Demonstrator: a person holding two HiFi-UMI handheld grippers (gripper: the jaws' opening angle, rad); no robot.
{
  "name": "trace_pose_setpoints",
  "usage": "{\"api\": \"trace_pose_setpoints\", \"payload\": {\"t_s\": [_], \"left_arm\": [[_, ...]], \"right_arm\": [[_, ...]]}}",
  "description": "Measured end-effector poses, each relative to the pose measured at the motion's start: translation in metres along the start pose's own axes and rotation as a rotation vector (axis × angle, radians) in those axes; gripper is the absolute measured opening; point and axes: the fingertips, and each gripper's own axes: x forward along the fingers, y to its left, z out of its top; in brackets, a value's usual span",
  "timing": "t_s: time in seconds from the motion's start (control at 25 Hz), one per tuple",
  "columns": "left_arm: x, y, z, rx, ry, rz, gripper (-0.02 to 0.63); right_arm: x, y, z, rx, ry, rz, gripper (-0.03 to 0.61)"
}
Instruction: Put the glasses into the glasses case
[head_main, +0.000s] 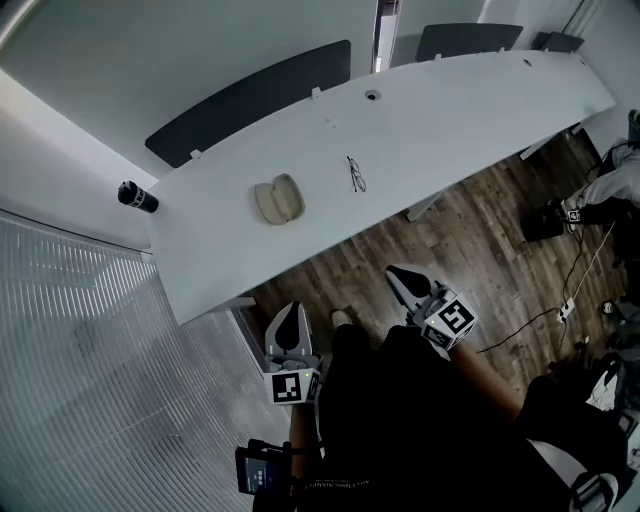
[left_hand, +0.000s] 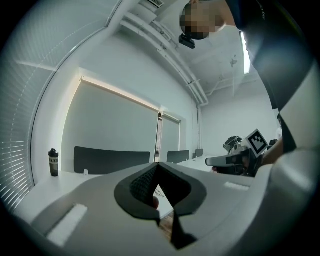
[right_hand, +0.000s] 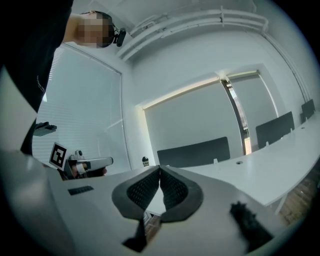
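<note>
**L gripper (head_main: 288, 312) & R gripper (head_main: 402, 275) both shut, empty**

My 2 grippers are each pressed together w/ nothing between the jaws. They hang over the wood floor (head_main: 470, 250), near the table (head_main: 450, 110) edge but not touching it. The glasses (head_main: 356, 173) lie on the white table. The glasses case (head_main: 278, 199) lies open to their left, a bit apart. A dark bottle (head_main: 137, 196) is off at the far left.

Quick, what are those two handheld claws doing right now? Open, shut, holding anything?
White two-jaw left gripper: closed, jaw tips together, holding nothing.
White two-jaw right gripper: closed, jaw tips together, holding nothing.
</note>
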Motion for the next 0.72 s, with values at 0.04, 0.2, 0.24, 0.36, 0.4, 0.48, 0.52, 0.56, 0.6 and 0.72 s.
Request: {"api": "trace_pose_setpoints", "payload": {"t_s": [0.04,0.2,0.24,0.36,0.4,0.48,0.52,0.56,0.6,0.72], "left_arm": [[0.004,0.009,-0.002,0.003,0.005,-0.004,0.008],[0.014,0.033,-0.019,-0.013,0.1,0.002,0.008],[0.017,0.037,-0.023,-0.02,0.124,0.003,0.008],[0.034,0.05,-0.034,-0.033,0.132,0.01,0.008],[0.042,0.055,-0.036,-0.035,0.13,0.017,0.008],[0.059,0.061,-0.038,-0.038,0.122,0.032,0.008],[0.069,0.063,-0.037,-0.035,0.115,0.035,0.008],[0.08,0.065,-0.037,-0.03,0.107,0.038,0.008],[0.091,0.067,-0.037,-0.025,0.102,0.044,0.008],[0.124,0.076,-0.039,-0.021,0.12,0.081,0.008]], "right_arm": [[0.008,-0.003,0.001,-0.002,0.001,-0.008,0.008],[0.03,-0.011,0.004,0.021,0.014,-0.018,0.008],[0.035,-0.015,0.004,0.026,0.014,-0.016,0.008],[0.053,-0.033,-0.002,0.013,0.03,-0.015,0.008],[0.06,-0.039,-0.002,0.018,0.03,-0.014,0.008],[0.076,-0.053,0.002,0.048,0.012,-0.001,0.008],[0.085,-0.062,0.004,0.059,0.012,0.008,0.008],[0.094,-0.071,0.004,0.061,0.019,0.019,0.008],[0.103,-0.081,0.003,0.058,0.026,0.03,0.008],[0.129,-0.114,0.0,0.056,0.031,0.064,0.009]]}}
